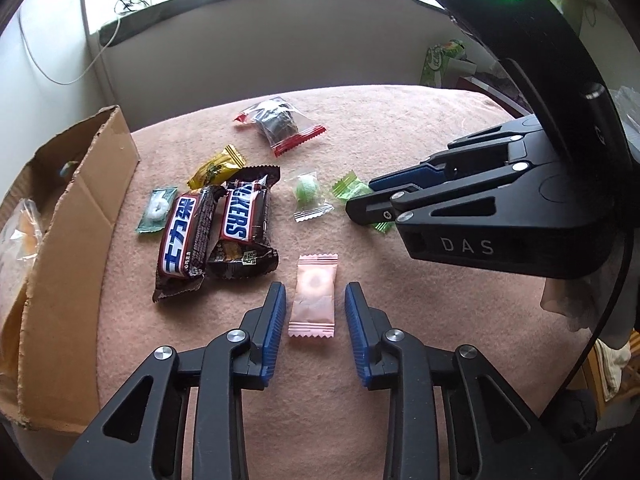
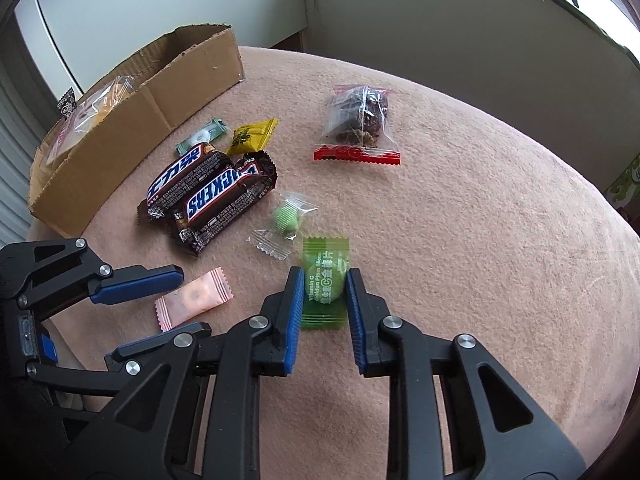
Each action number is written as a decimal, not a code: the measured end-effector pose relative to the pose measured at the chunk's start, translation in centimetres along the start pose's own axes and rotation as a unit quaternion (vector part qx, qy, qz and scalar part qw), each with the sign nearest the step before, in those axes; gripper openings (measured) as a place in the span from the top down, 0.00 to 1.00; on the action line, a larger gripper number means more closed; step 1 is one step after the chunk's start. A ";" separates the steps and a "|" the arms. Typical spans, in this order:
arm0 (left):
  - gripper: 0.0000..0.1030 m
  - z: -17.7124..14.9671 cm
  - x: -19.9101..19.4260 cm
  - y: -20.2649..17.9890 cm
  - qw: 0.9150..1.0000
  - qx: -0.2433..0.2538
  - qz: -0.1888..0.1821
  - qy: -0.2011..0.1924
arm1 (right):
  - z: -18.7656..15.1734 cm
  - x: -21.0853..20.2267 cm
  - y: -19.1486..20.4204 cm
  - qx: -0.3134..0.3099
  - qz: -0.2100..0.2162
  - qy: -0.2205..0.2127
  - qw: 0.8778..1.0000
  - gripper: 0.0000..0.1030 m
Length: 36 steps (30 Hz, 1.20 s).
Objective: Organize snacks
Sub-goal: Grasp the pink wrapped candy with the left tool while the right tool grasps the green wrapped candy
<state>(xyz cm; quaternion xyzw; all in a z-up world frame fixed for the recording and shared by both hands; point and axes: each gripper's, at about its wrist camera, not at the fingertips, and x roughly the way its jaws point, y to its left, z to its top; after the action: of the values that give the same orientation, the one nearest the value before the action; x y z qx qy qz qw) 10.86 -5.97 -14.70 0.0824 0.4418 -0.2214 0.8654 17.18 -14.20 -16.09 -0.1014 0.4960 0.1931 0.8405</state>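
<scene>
My left gripper (image 1: 315,298) is open, its blue pads either side of a pink wrapped candy (image 1: 313,296) lying on the pink cloth, not touching it. My right gripper (image 2: 323,280) is shut on a green plum candy (image 2: 325,276); in the left wrist view it (image 1: 362,204) comes in from the right over that green candy (image 1: 351,191). Two Snickers bars (image 1: 216,232) lie side by side at centre left. A clear-wrapped green candy (image 1: 308,196), a yellow candy (image 1: 218,166) and a teal mint (image 1: 157,210) lie near them.
A cardboard box (image 1: 68,216) stands at the left edge with a clear snack bag (image 1: 20,236) inside. A red-edged clear pack of dark snacks (image 1: 280,124) lies farther back. A wall and windowsill with plants bound the far side. The cloth's right side drops off at its edge (image 1: 576,320).
</scene>
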 end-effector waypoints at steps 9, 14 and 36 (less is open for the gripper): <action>0.82 0.3 0.3 0.4 1.000 -0.025 0.010 -0.010 | -1.0 -1.2 -1.0 0.025 0.015 -0.017 0.999 0.79; 0.82 0.0 -1.0 1.0 0.998 -0.048 0.011 -0.027 | -1.4 -2.6 -1.2 0.036 0.023 -0.033 0.999 0.79; 0.82 0.0 -11.7 9.6 0.975 -0.146 0.074 -0.148 | 7.0 -10.0 4.0 -0.005 0.063 -0.145 0.987 0.79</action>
<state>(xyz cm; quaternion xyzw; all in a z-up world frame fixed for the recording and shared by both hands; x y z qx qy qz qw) 9.27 6.18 -5.81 -0.0462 0.3290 -0.0990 0.9380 16.75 -10.31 -3.90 -0.0449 0.3732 0.2608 0.8892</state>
